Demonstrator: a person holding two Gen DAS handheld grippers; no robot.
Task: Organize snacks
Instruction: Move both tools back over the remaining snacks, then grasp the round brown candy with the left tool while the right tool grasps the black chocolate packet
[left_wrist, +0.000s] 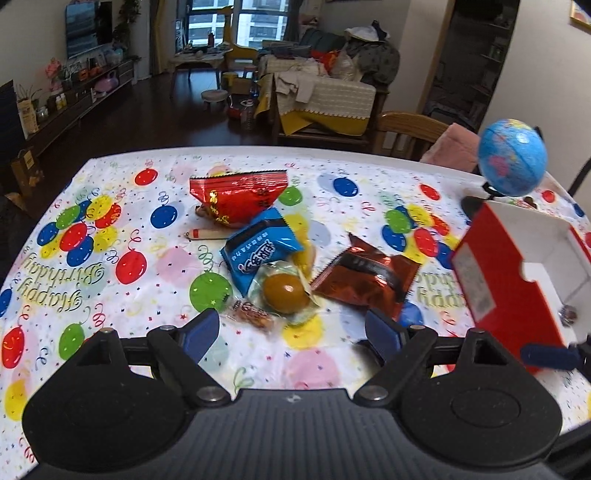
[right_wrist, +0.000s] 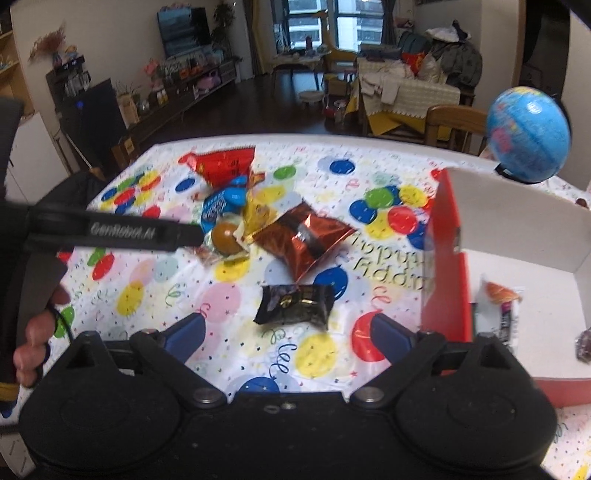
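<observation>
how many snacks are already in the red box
3 visible: an orange-and-white packet against the box's left wall, a dark wrapped piece at the right edge, another partly hidden below the packet. More may be hidden.

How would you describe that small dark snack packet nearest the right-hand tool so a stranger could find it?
Start at the red box on the balloon-print tablecloth, then look just left of its near corner. The black packet lies alone there, in front of the open right gripper. Unlike the copper-red foil packet behind it, it is black with a gold emblem.

Seven loose snack packets (right_wrist: 293, 303) — one red box (right_wrist: 447, 258), one globe (right_wrist: 529, 134), two tools (left_wrist: 291, 328).
</observation>
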